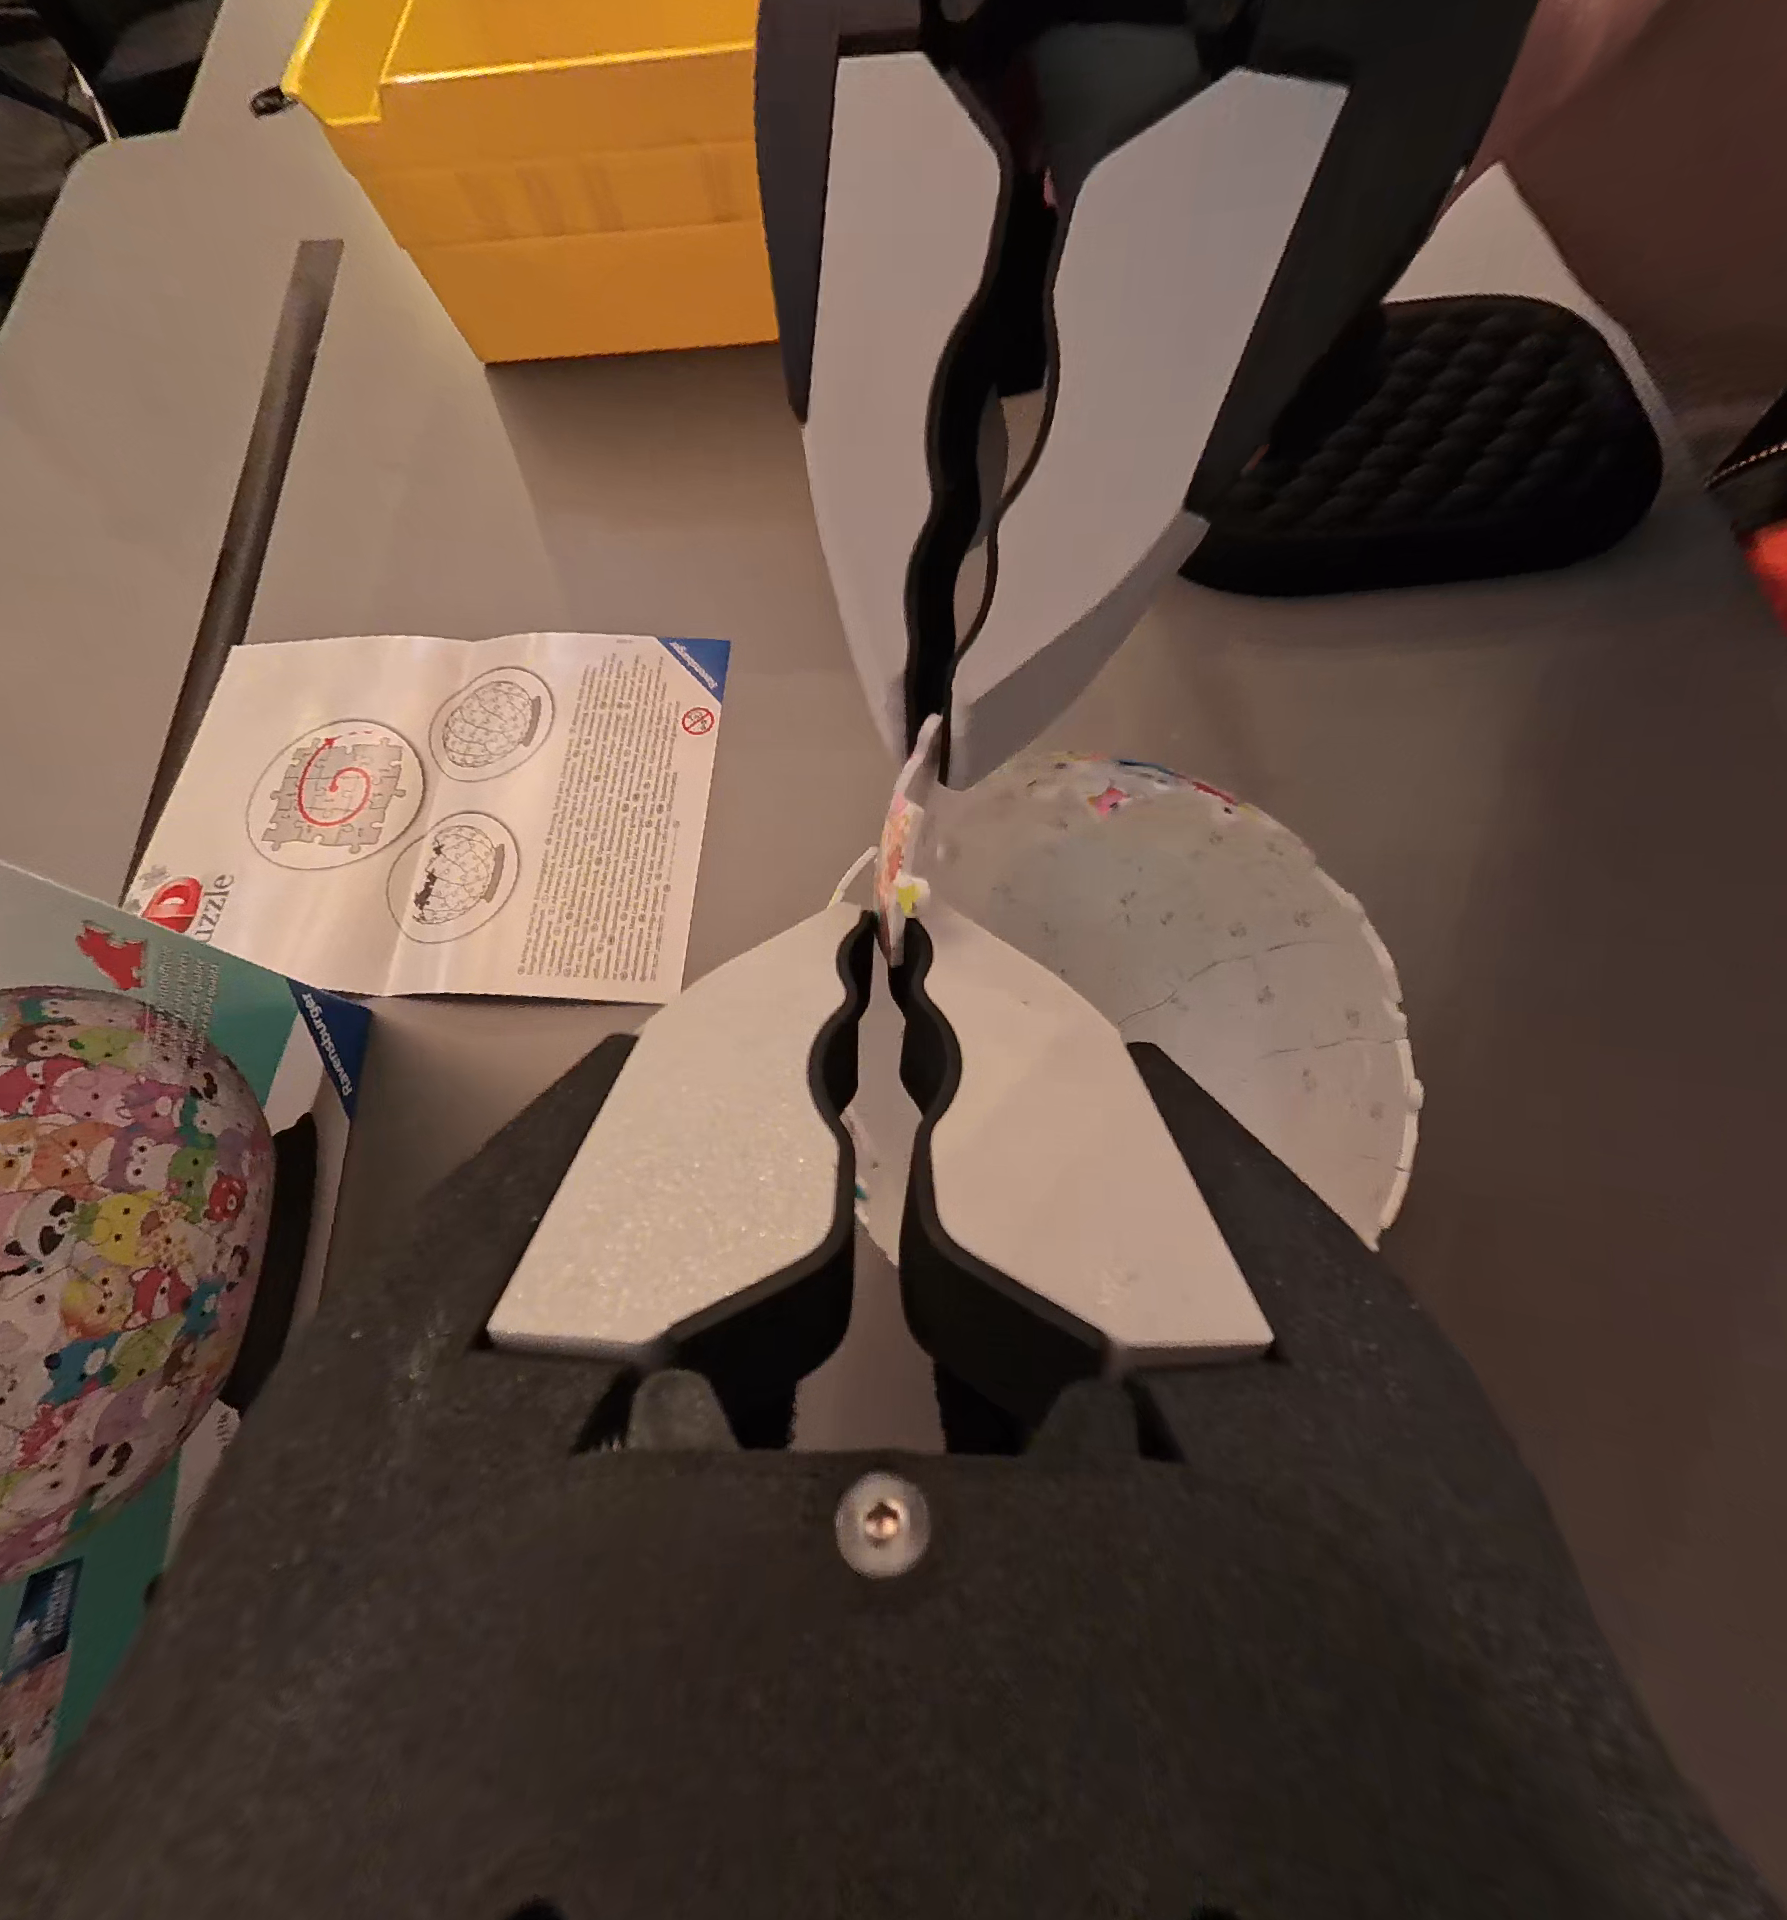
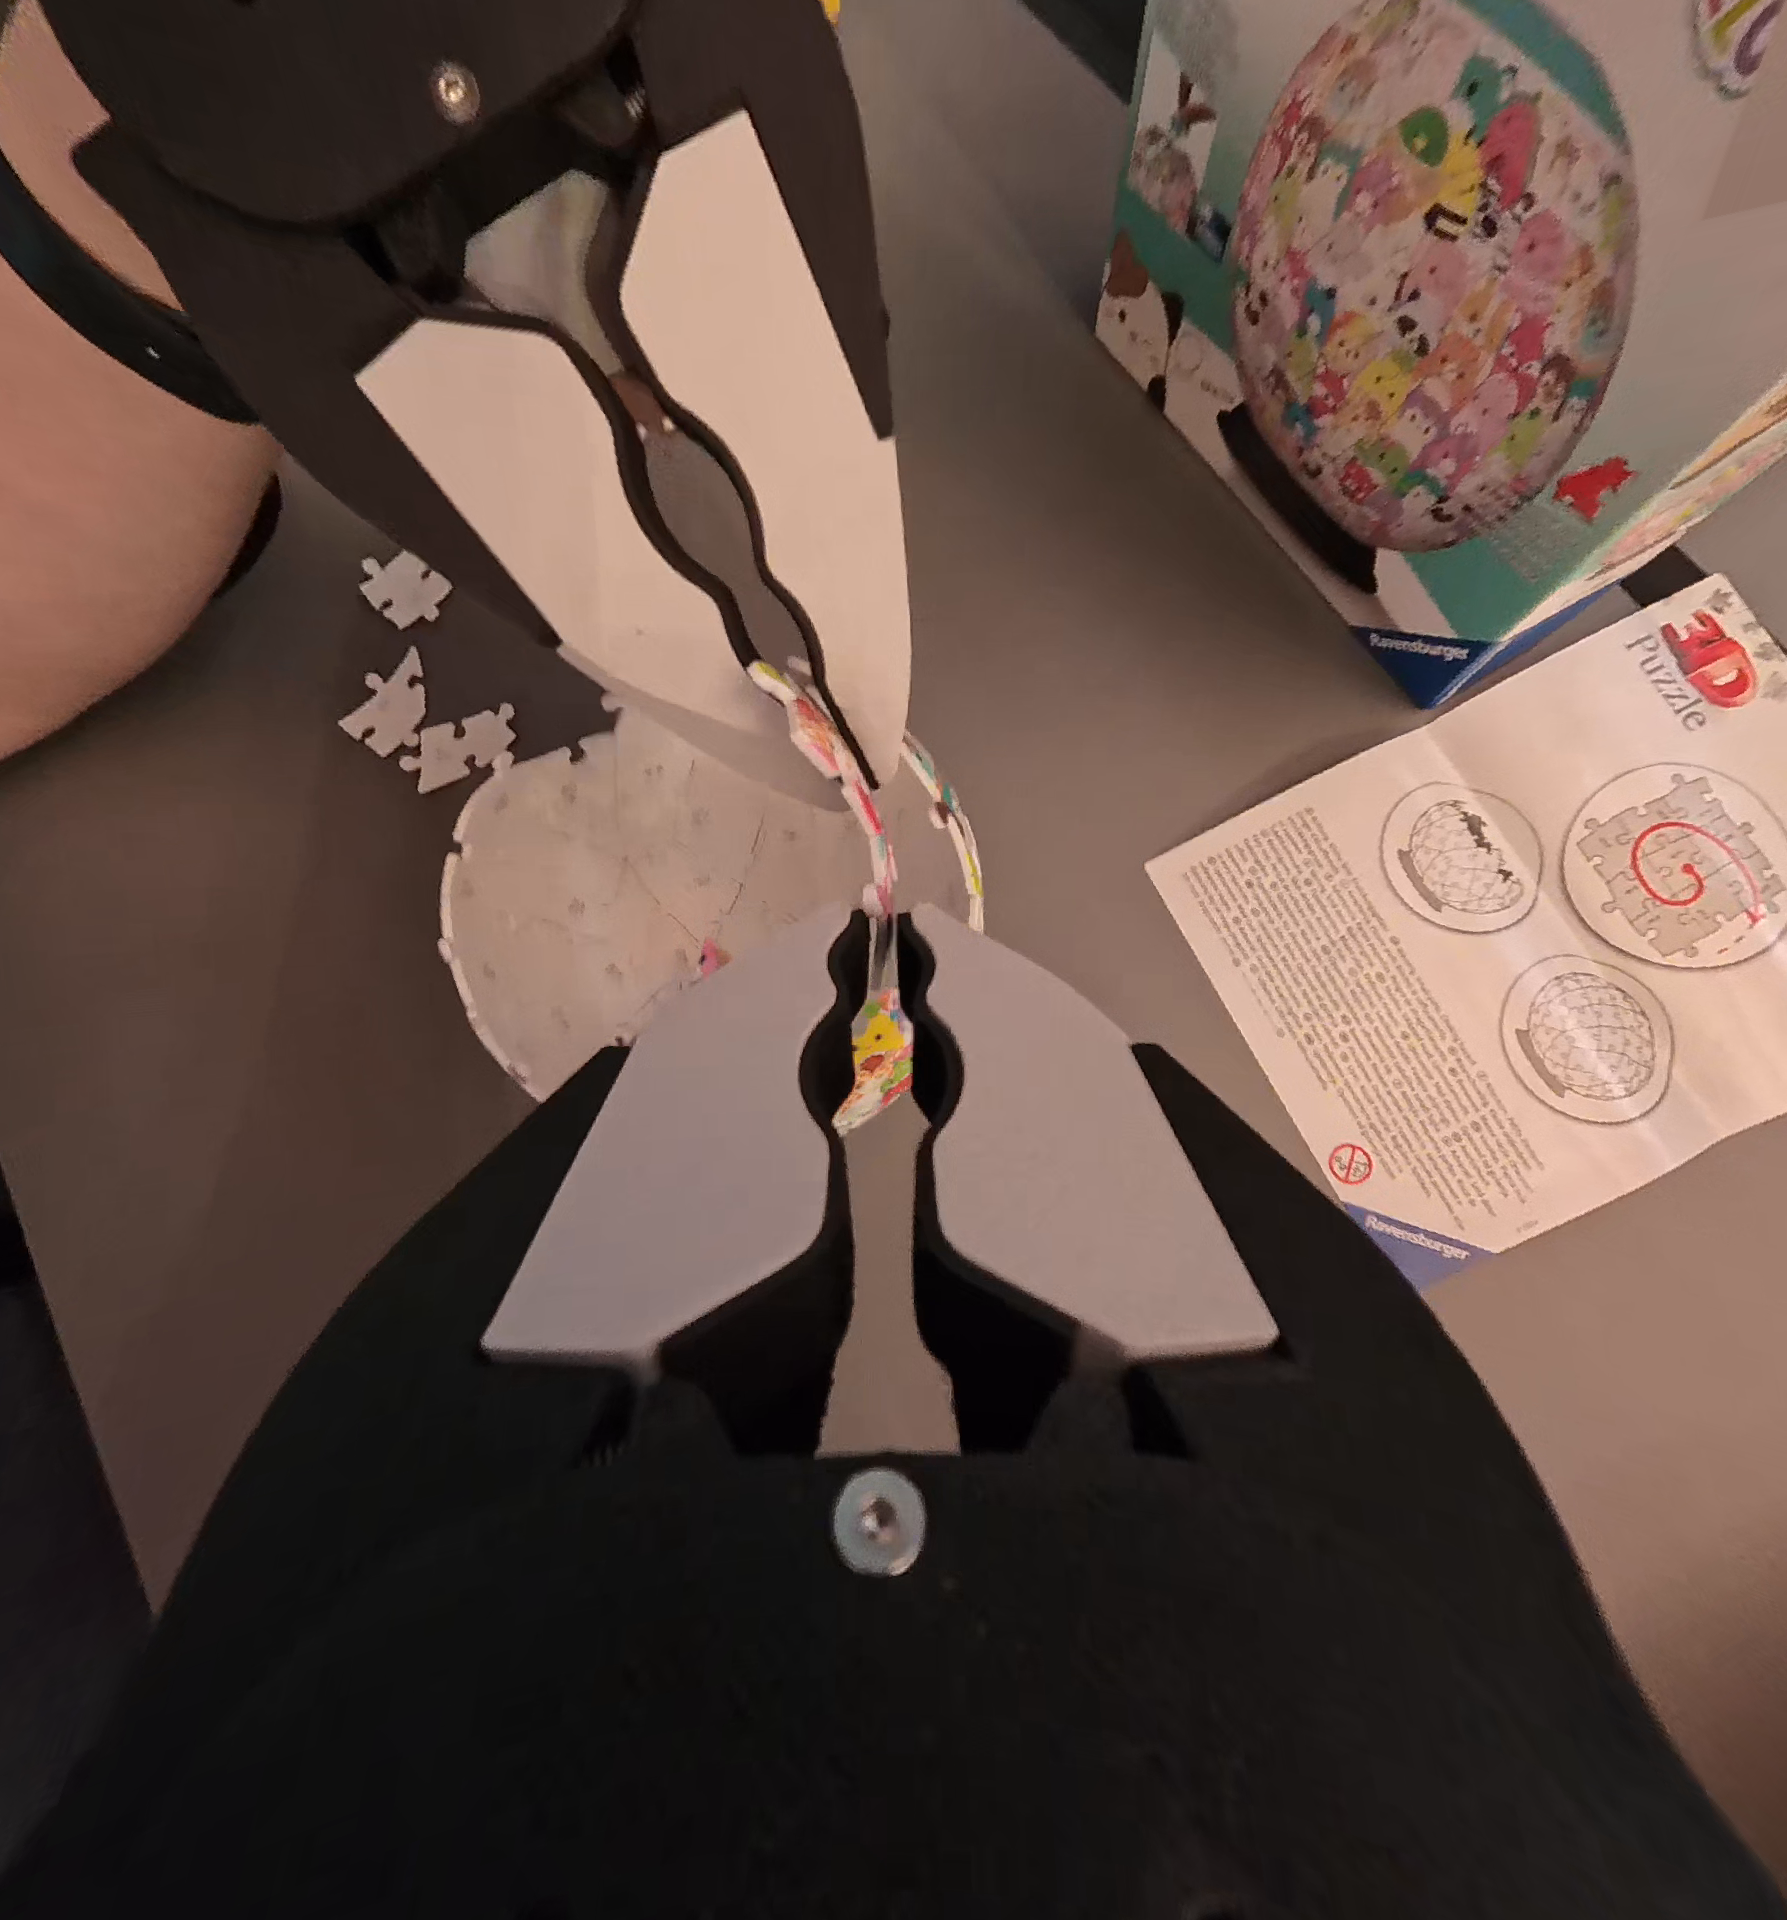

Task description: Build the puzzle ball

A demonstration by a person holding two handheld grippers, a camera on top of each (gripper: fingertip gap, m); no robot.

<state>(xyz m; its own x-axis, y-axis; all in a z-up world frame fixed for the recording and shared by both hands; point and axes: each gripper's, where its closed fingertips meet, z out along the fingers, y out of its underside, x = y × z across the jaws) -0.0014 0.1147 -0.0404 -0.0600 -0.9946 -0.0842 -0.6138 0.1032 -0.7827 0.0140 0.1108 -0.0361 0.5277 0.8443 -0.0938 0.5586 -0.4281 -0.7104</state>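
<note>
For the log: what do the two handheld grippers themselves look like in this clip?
Both match: the left gripper and right gripper each have a matte black, grainy body with one silver screw at its centre, and two broad pale grey fingers lined with wavy black pads. A black band circles the wrist behind the left gripper.
</note>
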